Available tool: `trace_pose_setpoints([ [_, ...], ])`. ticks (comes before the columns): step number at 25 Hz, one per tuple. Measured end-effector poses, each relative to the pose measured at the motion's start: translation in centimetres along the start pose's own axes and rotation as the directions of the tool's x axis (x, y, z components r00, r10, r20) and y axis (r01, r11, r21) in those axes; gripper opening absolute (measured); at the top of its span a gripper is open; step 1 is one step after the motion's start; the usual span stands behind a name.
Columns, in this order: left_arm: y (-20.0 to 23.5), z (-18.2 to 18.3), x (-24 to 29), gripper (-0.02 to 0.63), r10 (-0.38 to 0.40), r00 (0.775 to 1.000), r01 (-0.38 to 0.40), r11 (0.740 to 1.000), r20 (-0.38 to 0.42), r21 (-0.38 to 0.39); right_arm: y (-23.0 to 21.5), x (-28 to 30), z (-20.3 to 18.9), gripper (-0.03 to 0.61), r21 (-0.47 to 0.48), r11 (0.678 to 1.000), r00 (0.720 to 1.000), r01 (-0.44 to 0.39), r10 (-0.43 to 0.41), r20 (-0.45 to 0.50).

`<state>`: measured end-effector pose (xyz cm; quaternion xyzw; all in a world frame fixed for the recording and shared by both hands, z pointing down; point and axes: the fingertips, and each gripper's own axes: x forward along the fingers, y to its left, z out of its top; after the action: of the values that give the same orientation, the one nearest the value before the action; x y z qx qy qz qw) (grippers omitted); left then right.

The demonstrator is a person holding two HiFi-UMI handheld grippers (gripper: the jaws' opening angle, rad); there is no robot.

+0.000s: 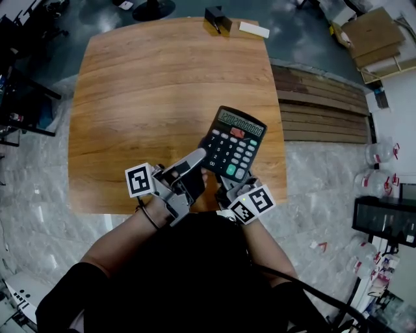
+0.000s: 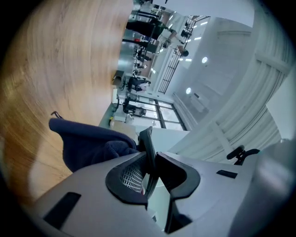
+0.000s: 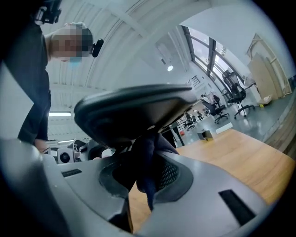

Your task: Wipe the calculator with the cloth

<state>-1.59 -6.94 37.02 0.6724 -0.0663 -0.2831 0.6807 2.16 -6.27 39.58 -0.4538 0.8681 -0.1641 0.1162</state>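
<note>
A black calculator [image 1: 234,144] with a green display is held tilted above the near right part of the wooden table [image 1: 149,84]. My left gripper [image 1: 198,158] is shut on its lower left edge. In the left gripper view that edge [image 2: 147,139] shows as a thin dark plate clamped between the jaws [image 2: 150,159], with the dark blue cloth [image 2: 88,143] bunched just beside it. My right gripper [image 1: 229,188] sits under the calculator's near end, shut on the cloth [image 3: 145,157]. The calculator's underside [image 3: 134,111] lies right above the right gripper [image 3: 148,178]. In the head view the cloth is hidden.
A small black object [image 1: 218,18] and a white box [image 1: 253,29] lie at the table's far edge. Wooden planks [image 1: 322,104] lie on the floor to the right, with cardboard [image 1: 374,36] beyond. A chair base [image 1: 153,8] stands past the far edge.
</note>
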Motion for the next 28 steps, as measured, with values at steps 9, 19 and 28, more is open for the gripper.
trace_pose_setpoints([
  [9, -0.9, 0.2, -0.2, 0.075, -0.019, 1.0, 0.019, 1.0, 0.013, -0.009, -8.3, -4.4, 6.2, 0.071, 0.016, 0.97, 0.954, 0.242, -0.241, 0.181],
  [19, -1.1, -0.9, 0.3, 0.075, -0.034, 0.999, 0.033, 0.998, -0.011, -0.046, -4.7, -1.0, 4.7, 0.071, -0.063, 0.989, 0.984, 0.135, -0.126, 0.128],
  [28, -1.1, 0.1, 0.5, 0.075, -0.042, 0.999, 0.044, 0.997, 0.023, -0.057, 1.6, 1.0, 0.7, 0.069, -0.072, 0.996, 0.999, -0.048, 0.049, 0.017],
])
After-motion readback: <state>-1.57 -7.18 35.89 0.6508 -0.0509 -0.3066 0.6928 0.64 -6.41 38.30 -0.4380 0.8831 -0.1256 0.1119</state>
